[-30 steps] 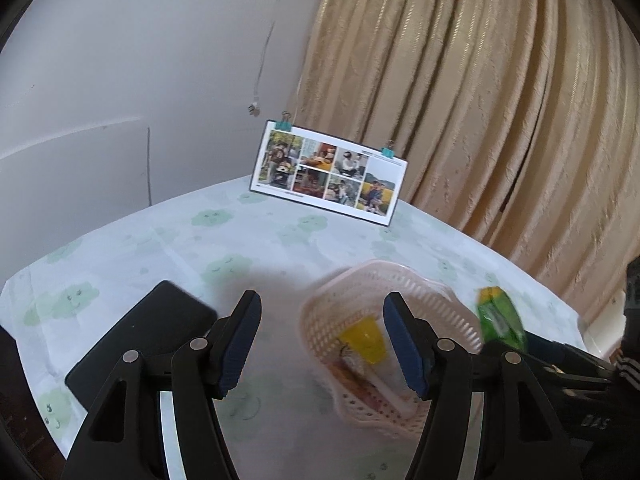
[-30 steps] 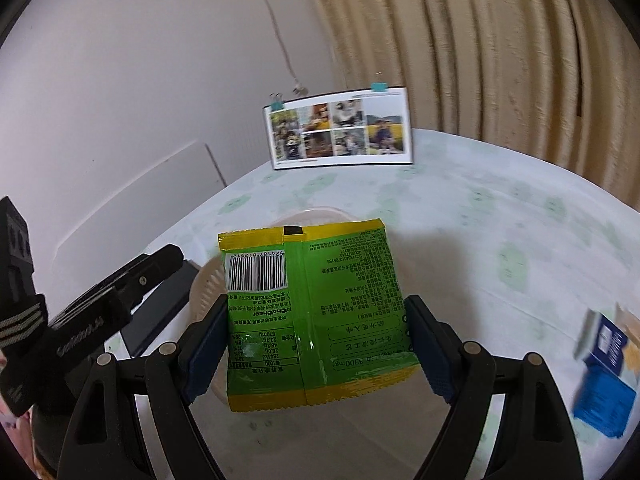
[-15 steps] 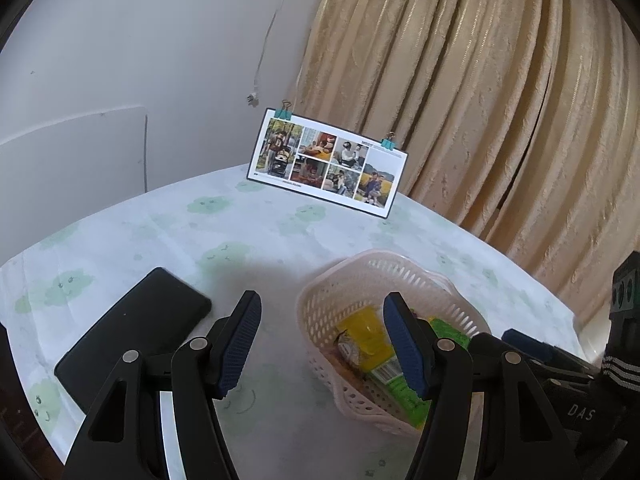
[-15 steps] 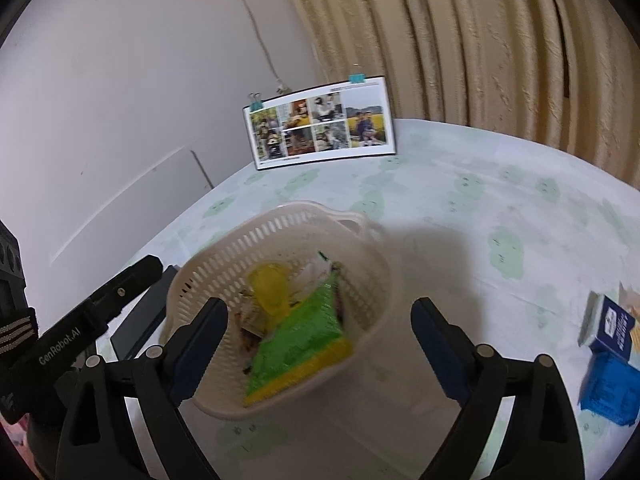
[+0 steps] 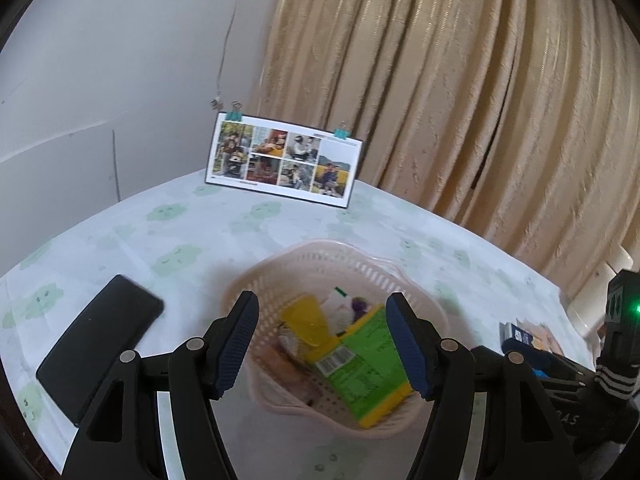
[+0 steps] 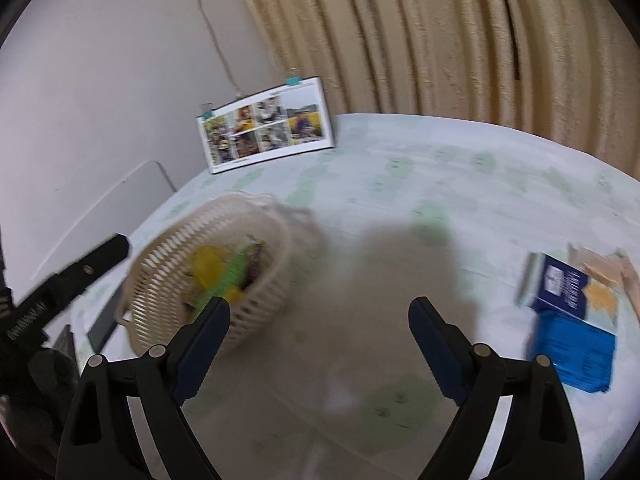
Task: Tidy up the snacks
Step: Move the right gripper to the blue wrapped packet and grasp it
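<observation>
A pale pink slotted basket (image 5: pixel 304 258) (image 6: pixel 168 264) stands on the table. Inside it lie a green and yellow snack bag (image 5: pixel 362 364) (image 6: pixel 232 276), a yellow packet (image 5: pixel 306 320) and other wrappers. My left gripper (image 5: pixel 322 344) hovers open just above the basket's near side, nothing between its fingers. My right gripper (image 6: pixel 318 344) is open and empty over bare tablecloth, to the right of the basket. Blue snack boxes (image 6: pixel 572 320) (image 5: pixel 516 332) and an orange packet (image 6: pixel 600 276) lie at the table's right side.
A black phone (image 5: pixel 100 344) lies left of the basket. A clipped photo card (image 5: pixel 284 160) (image 6: pixel 266 128) stands at the back of the round table with its cloud-print cloth (image 5: pixel 180 240). Beige curtain (image 5: pixel 460 100) and white wall are behind.
A second ago my right gripper held the green bag; it opened, the bag dropped into the basket, and the gripper has swung right toward the blue boxes. The left gripper stayed open over the basket.
</observation>
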`<act>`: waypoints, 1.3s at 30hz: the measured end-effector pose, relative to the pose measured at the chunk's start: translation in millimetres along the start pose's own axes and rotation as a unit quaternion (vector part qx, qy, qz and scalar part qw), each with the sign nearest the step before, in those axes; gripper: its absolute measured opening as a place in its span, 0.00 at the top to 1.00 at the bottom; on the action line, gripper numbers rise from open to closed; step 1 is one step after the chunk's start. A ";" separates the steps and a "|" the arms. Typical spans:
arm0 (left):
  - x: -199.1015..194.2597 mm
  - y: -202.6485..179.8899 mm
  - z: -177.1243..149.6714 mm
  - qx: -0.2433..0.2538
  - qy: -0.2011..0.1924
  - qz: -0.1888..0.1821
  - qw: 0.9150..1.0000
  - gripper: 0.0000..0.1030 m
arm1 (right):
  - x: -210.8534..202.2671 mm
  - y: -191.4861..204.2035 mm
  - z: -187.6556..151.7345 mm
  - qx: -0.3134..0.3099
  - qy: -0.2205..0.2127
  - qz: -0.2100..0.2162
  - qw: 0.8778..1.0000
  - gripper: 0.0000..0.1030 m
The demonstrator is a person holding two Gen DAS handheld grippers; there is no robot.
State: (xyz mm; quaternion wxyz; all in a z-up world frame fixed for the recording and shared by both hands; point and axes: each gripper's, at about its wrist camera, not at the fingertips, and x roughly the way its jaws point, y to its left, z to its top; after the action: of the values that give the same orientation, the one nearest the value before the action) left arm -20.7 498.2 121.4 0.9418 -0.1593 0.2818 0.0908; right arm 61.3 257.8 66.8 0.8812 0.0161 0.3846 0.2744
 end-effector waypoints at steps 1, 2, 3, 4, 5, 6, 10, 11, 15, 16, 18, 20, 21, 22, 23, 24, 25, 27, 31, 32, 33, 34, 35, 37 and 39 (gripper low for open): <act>0.8 -3.5 -0.3 0.002 0.002 -0.002 1.000 0.35 | -1.7 -7.1 -2.6 0.005 -0.001 -0.012 1.000 0.13; 0.5 -5.3 -0.7 0.004 0.003 -0.004 1.000 0.35 | -2.5 -12.0 -4.1 0.010 -0.001 -0.018 1.000 0.13; 1.3 -8.6 -1.4 0.006 0.004 -0.005 1.000 0.35 | -3.6 -17.7 -6.1 0.015 -0.001 -0.024 1.000 0.13; 2.1 -11.7 -2.3 0.009 0.006 -0.007 1.000 0.35 | -5.1 -24.1 -8.1 0.021 0.000 -0.030 0.999 0.13; 2.9 -14.5 -3.4 0.012 0.008 -0.009 1.000 0.35 | -6.6 -31.3 -10.1 0.028 0.001 -0.038 0.999 0.13; 3.3 -17.3 -4.1 0.015 0.009 -0.011 1.000 0.35 | -8.4 -38.6 -11.8 0.035 0.001 -0.047 0.998 0.13; 3.1 -27.7 -5.1 0.026 0.011 -0.017 0.999 0.35 | -15.1 -61.6 -18.4 0.052 -0.003 -0.095 0.994 0.13; 3.0 -29.9 -5.0 0.029 0.011 -0.019 0.999 0.35 | -17.5 -66.6 -19.8 0.055 -0.005 -0.105 0.993 0.13; 3.9 -35.8 -6.4 0.032 0.013 -0.023 0.999 0.35 | -26.9 -93.5 -26.5 0.084 -0.011 -0.144 0.986 0.13; 4.7 -37.2 -6.7 0.033 0.014 -0.024 0.999 0.35 | -29.4 -101.9 -28.4 0.094 -0.011 -0.155 0.983 0.13; 5.6 -41.6 -8.1 0.036 0.017 -0.027 0.999 0.35 | -32.8 -115.8 -32.1 0.108 -0.010 -0.177 0.978 0.11; 6.5 -46.6 -9.0 0.041 0.018 -0.030 0.999 0.35 | -33.4 -125.6 -34.4 0.118 -0.005 -0.193 0.974 0.10; 6.2 -49.2 -9.5 0.043 0.019 -0.031 0.998 0.35 | -34.0 -129.8 -35.3 0.124 -0.004 -0.199 0.972 0.10; 6.3 -51.2 -9.7 0.045 0.019 -0.032 0.998 0.35 | -33.8 -135.3 -36.0 0.132 -0.001 -0.207 0.969 0.10; 6.6 -53.6 -9.9 0.047 0.019 -0.033 0.998 0.35 | -33.4 -138.7 -36.4 0.137 0.001 -0.210 0.968 0.10; 6.7 -55.9 -10.0 0.049 0.019 -0.035 0.998 0.35 | -33.0 -142.1 -36.9 0.141 0.004 -0.212 0.967 0.10; 7.1 -58.4 -10.3 0.051 0.020 -0.036 0.998 0.35 | -33.8 -142.9 -38.4 0.141 0.006 -0.213 0.967 0.10; 8.4 -62.5 -10.7 0.055 0.021 -0.038 0.998 0.35 | -29.9 -144.7 -38.1 0.139 0.013 -0.213 0.967 0.09; 9.1 -69.8 -12.2 0.063 0.023 -0.042 0.997 0.35 | -19.6 -145.4 -38.5 0.128 0.030 -0.224 0.966 0.07; 9.3 -72.0 -12.6 0.066 0.024 -0.043 0.997 0.35 | -17.8 -146.2 -38.6 0.127 0.033 -0.227 0.965 0.07; 9.7 -73.3 -12.8 0.067 0.025 -0.044 0.996 0.35 | -15.7 -146.6 -38.7 0.127 0.037 -0.230 0.964 0.07; 10.4 -74.5 -12.8 0.069 0.026 -0.044 0.996 0.35 | -13.7 -147.9 -39.1 0.128 0.041 -0.233 0.963 0.07; 10.5 -75.0 -12.8 0.070 0.026 -0.044 0.996 0.35 | -12.5 -150.3 -39.7 0.131 0.044 -0.231 0.963 0.07; 11.4 -76.6 -12.7 0.071 0.027 -0.045 0.996 0.35 | -11.3 -155.0 -39.4 0.141 0.049 -0.221 0.964 0.06; 12.3 -80.1 -12.7 0.073 0.029 -0.047 0.996 0.35 | -10.3 -155.7 -38.9 0.141 0.050 -0.221 0.964 0.05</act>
State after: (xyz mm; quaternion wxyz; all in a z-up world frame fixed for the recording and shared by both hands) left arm 4.0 420.0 124.5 0.9458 -0.1056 0.3066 0.0205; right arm 102.3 113.3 9.1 0.8886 0.0410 0.4566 0.0166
